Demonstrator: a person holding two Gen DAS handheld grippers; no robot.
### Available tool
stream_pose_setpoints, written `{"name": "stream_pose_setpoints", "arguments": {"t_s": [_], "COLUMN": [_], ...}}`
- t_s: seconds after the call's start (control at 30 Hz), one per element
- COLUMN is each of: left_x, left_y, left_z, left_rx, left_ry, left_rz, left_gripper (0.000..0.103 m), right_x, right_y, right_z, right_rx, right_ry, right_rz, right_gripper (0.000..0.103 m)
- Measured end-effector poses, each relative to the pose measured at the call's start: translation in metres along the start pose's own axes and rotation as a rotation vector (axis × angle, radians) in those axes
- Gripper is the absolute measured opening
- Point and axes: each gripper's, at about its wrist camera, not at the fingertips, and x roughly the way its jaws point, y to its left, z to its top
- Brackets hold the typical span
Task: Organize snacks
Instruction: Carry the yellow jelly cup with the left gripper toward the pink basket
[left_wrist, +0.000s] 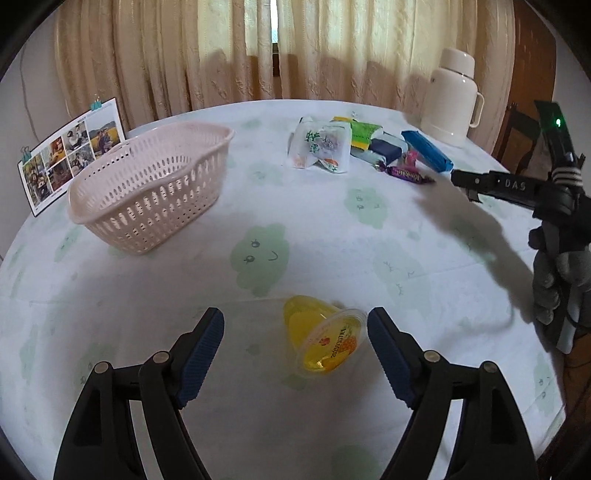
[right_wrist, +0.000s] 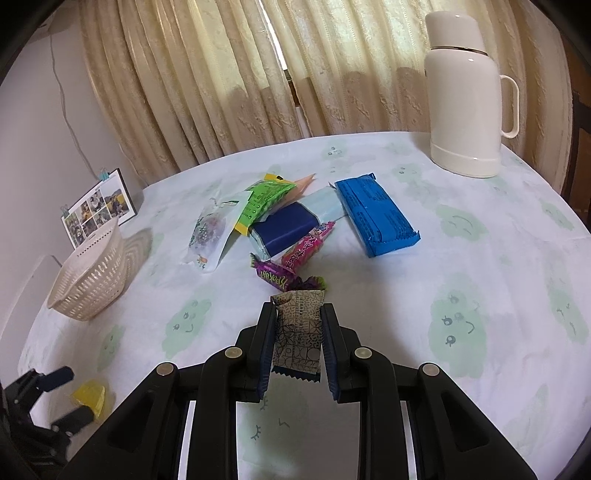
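My left gripper (left_wrist: 295, 354) is open above the table, its fingers either side of a yellow jelly cup (left_wrist: 323, 338) lying on its side. The cup also shows in the right wrist view (right_wrist: 90, 400). My right gripper (right_wrist: 299, 343) is shut on a patterned beige snack packet (right_wrist: 298, 332) and holds it above the table. A pile of snacks (right_wrist: 280, 225) lies beyond it: a blue packet (right_wrist: 375, 216), a green packet (right_wrist: 264, 201), a purple candy (right_wrist: 275, 277). An empty pink basket (left_wrist: 147, 192) stands at the left.
A cream thermos jug (right_wrist: 467, 99) stands at the back right. A photo card (left_wrist: 70, 155) with clips leans behind the basket. Curtains hang behind the round table (left_wrist: 332, 240), which has a cloud-print cloth. The right gripper (left_wrist: 469, 182) shows at the left wrist view's right edge.
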Motion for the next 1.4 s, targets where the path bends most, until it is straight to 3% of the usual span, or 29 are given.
{"name": "stream_pose_setpoints", "arguments": {"t_s": [0.07, 0.1, 0.13, 0.27, 0.37, 0.63, 0.67, 0.7, 0.97, 1.0, 1.03, 1.1, 1.4], "left_x": [0.0, 0.001, 0.003, 0.001, -0.014, -0.052, -0.056, -0.061, -0.078, -0.08, -0.08, -0.077, -0.017], "left_y": [-0.002, -0.003, -0.003, -0.004, 0.003, 0.033, 0.038, 0.043, 0.088, 0.094, 0.096, 0.105, 0.093], "left_z": [-0.001, -0.001, 0.0, 0.001, 0.004, 0.029, 0.032, 0.037, 0.063, 0.06, 0.058, 0.049, 0.026], "left_rx": [0.006, 0.01, 0.014, 0.021, -0.004, -0.082, -0.088, -0.093, -0.189, -0.202, -0.211, -0.25, -0.283], "left_ry": [-0.004, -0.001, 0.007, -0.007, -0.067, -0.2, -0.219, -0.239, -0.286, -0.287, -0.285, -0.268, -0.104], "left_rz": [-0.008, -0.018, -0.016, -0.033, -0.048, -0.001, 0.01, 0.026, 0.067, 0.076, 0.082, 0.1, 0.102], "left_gripper": [0.065, 0.051, 0.048, 0.047, 0.046, 0.041, 0.03, 0.007, 0.01, 0.019, 0.038, 0.065, 0.072], "right_x": [0.0, 0.001, 0.001, 0.0, -0.002, -0.002, -0.002, -0.002, -0.002, -0.002, -0.002, -0.003, -0.003], "right_y": [0.0, 0.0, 0.0, 0.001, 0.001, 0.001, 0.001, 0.001, 0.001, 0.001, 0.0, 0.0, 0.0], "right_z": [0.0, 0.0, -0.001, -0.001, -0.001, -0.001, -0.001, -0.001, -0.001, -0.001, -0.001, -0.001, -0.001], "right_rx": [0.003, 0.001, -0.001, -0.014, -0.01, -0.001, -0.001, 0.0, -0.002, -0.002, 0.0, 0.002, -0.003], "right_ry": [0.003, 0.005, 0.006, 0.004, 0.001, -0.002, -0.003, -0.003, 0.0, 0.0, 0.0, -0.001, -0.002], "right_rz": [0.003, 0.004, 0.005, 0.002, 0.003, 0.001, 0.001, 0.001, 0.0, 0.0, 0.0, 0.001, -0.004], "right_gripper": [0.025, 0.025, 0.025, 0.025, 0.025, 0.025, 0.025, 0.025, 0.025, 0.025, 0.025, 0.025, 0.025]}}
